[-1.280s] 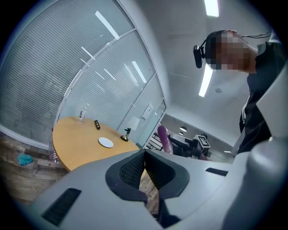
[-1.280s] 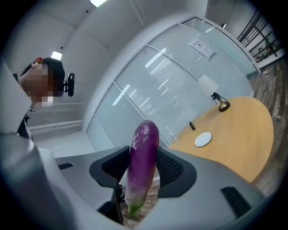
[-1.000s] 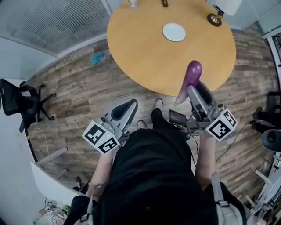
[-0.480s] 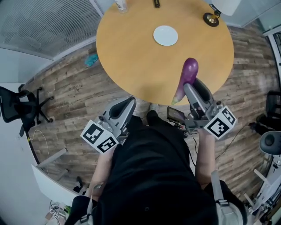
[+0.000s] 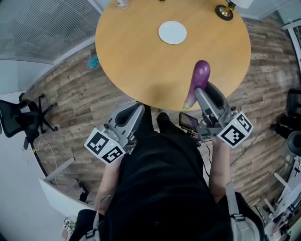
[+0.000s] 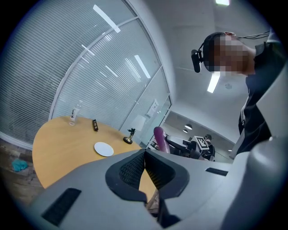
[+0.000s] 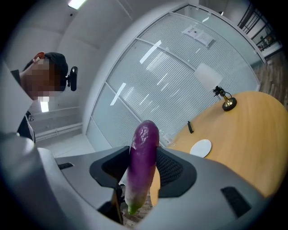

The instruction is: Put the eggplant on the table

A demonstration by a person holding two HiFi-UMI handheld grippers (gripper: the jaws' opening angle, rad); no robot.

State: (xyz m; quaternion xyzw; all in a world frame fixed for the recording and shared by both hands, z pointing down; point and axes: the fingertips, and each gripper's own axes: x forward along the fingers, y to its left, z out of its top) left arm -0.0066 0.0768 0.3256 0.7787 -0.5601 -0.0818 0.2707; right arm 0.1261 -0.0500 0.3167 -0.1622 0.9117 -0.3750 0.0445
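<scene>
A long purple eggplant [image 5: 201, 77] with a green stem end stands tilted between the jaws of my right gripper [image 5: 204, 95], which is shut on it. In the head view the eggplant hangs over the near edge of the round wooden table [image 5: 141, 56], its rounded tip pointing away from me. The right gripper view shows the eggplant [image 7: 143, 161] upright between the dark pads [image 7: 170, 168]. My left gripper [image 5: 134, 114] is shut with nothing in it, just short of the table's near edge. From the left gripper view the eggplant [image 6: 160, 138] is seen beyond the closed left gripper [image 6: 145, 156].
On the table are a white plate [image 5: 172, 32], a lamp base [image 5: 224, 11] at the far right and a glass [image 5: 121, 4] at the far edge. A black office chair [image 5: 21, 120] stands at the left and a blue scrap [image 5: 92, 61] lies on the wood floor.
Both grippers and I have moved toward the table. The eggplant, earlier at the table's near edge, now hangs further over the tabletop.
</scene>
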